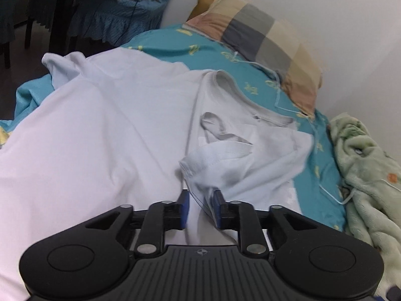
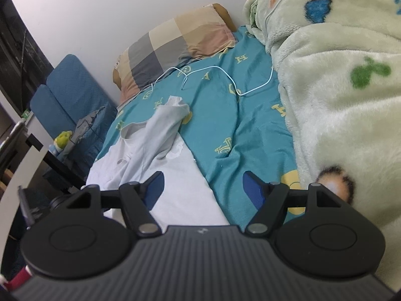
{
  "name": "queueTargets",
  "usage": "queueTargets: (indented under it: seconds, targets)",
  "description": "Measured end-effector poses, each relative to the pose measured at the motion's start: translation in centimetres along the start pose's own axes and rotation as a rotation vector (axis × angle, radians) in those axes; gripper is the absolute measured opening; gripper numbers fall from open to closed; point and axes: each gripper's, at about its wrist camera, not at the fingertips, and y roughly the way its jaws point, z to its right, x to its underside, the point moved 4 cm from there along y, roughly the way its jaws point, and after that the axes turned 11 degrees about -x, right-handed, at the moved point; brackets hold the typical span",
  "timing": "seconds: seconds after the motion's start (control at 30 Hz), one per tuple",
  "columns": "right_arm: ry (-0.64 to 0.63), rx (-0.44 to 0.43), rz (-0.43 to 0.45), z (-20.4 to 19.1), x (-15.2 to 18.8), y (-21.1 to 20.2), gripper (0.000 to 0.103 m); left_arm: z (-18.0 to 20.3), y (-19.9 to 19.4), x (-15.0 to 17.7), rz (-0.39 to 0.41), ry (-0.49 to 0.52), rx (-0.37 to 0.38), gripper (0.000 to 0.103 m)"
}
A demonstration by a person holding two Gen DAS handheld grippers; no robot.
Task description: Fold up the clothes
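While left gripper (image 1: 200,205) body hides the shirt (image 1: 100,130) hem, jaws pinch a sleeve fold | cable (image 2: 213,75) and blanket (image 2: 338,100) lie beside shirt, pillow (image 2: 175,42) beyond its collar | shirt on sheet (image 2: 238,125), long axis toward pillow | right gripper (image 2: 203,190) spread wide over shirt edge, empty

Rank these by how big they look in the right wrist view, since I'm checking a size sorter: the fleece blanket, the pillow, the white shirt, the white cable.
1. Fleece blanket, though it lies nearest the camera.
2. White shirt.
3. Pillow, close to the shirt, so unsure.
4. White cable.
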Motion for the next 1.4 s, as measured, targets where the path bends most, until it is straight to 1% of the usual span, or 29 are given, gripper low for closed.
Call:
queueTargets:
  seconds: [0.03,0.17,0.23,0.33,0.43,0.5,0.57,0.63,0.67,0.7,0.73,0.77,0.8,0.9,0.97,1.03,1.1,1.17,1.23,1.3,1.37,1.4]
  targets:
    - [0.001,-0.004,0.003,0.0,-0.1,-0.3,0.071,0.3,-1.2,0.7,-0.001,0.018,0.013,0.033]
    - [-0.025,-0.008,0.027,-0.3,-0.7,-1.9,0.071,1.8,-6.4,4.5,-0.026,0.074,0.080,0.045]
    - [-0.029,-0.011,0.038,-0.4,-1.0,-2.8,0.071,2.9,-8.6,7.4,-0.058,0.100,0.136,0.047]
    - [-0.022,-0.012,0.065,-0.2,-1.3,-4.7,0.071,4.9,-11.3,12.4,-0.130,0.169,0.196,0.049]
    - [-0.002,-0.020,0.067,0.1,-1.2,-6.1,0.071,6.7,-12.8,17.8,-0.218,0.249,0.237,0.051]
    - [0.010,-0.026,0.069,0.3,-1.1,-6.8,0.071,7.2,-13.1,21.2,-0.277,0.273,0.242,0.052]
    - [0.009,-0.017,0.071,0.5,-1.1,-6.8,0.071,7.5,-12.5,23.7,-0.325,0.292,0.250,0.052]
    - [0.009,-0.008,0.073,0.6,-1.1,-6.9,0.071,7.8,-11.8,25.3,-0.342,0.320,0.259,0.052]
    - [0.008,-0.004,0.074,0.7,-1.1,-7.0,0.071,8.0,-11.5,25.8,-0.343,0.328,0.270,0.049]
    - [0.008,0.000,0.074,0.8,-1.1,-7.0,0.071,8.2,-11.4,26.1,-0.347,0.338,0.283,0.044]
    - [0.008,0.003,0.072,0.9,-1.1,-7.0,0.071,8.3,-11.3,26.4,-0.354,0.349,0.297,0.032]
    - [0.008,0.001,0.063,0.9,-0.9,-6.8,0.071,8.5,-11.3,26.6,-0.361,0.360,0.303,0.022]
    - [0.006,0.000,0.055,0.9,-0.8,-6.6,0.071,8.6,-11.2,26.6,-0.366,0.370,0.303,0.001]
    - [-0.001,-0.005,0.026,0.7,-0.3,-5.9,0.071,8.3,-12.1,25.6,-0.365,0.376,0.317,0.002]
    - [-0.001,-0.015,0.000,0.5,0.2,-5.3,0.071,7.8,-13.4,24.0,-0.382,0.344,0.355,0.002]
    - [-0.001,-0.025,-0.026,0.2,0.7,-4.8,0.072,7.2,-15.0,22.0,-0.415,0.312,0.392,0.002]
    - [-0.001,-0.035,-0.052,-0.1,1.2,-4.2,0.072,6.2,-16.9,20.1,-0.434,0.299,0.388,0.002]
    - [0.003,-0.052,-0.086,-0.6,1.8,-3.3,0.072,4.7,-17.7,18.8,-0.462,0.265,0.349,0.002]
    - [0.005,-0.067,-0.122,-1.1,2.4,-2.4,0.072,3.0,-17.2,18.6,-0.493,0.250,0.281,0.002]
    - [-0.005,-0.064,-0.151,-1.6,3.0,-1.5,0.072,1.1,-15.8,19.3,-0.509,0.264,0.184,0.002]
    - [-0.024,-0.051,-0.184,-1.9,3.8,-0.8,0.072,-0.8,-13.8,20.2,-0.535,0.227,0.110,0.002]
    - [-0.032,-0.043,-0.203,-1.9,4.3,-0.5,0.072,-1.5,-12.9,20.4,-0.547,0.206,0.089,0.002]
